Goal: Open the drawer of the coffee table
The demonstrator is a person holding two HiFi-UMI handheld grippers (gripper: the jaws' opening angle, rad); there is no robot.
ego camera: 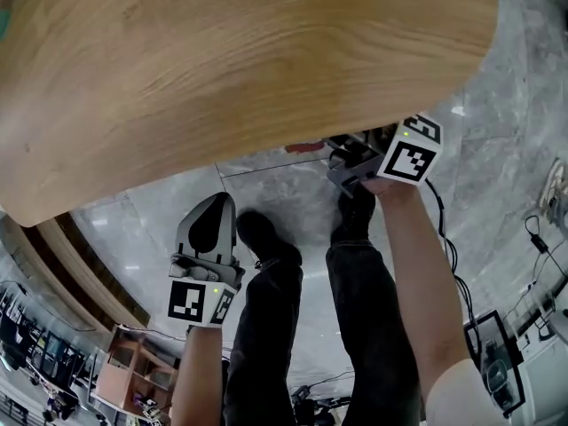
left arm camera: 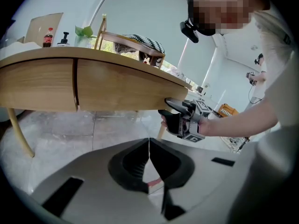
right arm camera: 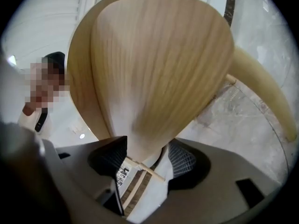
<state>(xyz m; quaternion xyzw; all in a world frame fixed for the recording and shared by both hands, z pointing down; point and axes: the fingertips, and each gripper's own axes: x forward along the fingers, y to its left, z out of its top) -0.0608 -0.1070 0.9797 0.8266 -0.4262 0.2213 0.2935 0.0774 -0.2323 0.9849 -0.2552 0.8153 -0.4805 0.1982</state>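
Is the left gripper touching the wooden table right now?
Apart. The left gripper view shows the table well beyond the left gripper's shut jaws, with floor between; the head view shows a gap too.

Glossy grey marble floor [ego camera: 284,185]; bright white wall [left arm camera: 140,13]

Right gripper [ego camera: 344,160] at coffee table [ego camera: 222,69] edge, partly under top; left gripper [ego camera: 216,206] apart, over floor [ego camera: 293,189]

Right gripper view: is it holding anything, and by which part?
The right gripper straddles the lower edge of the coffee table's wooden front; whether it grips cannot be told.
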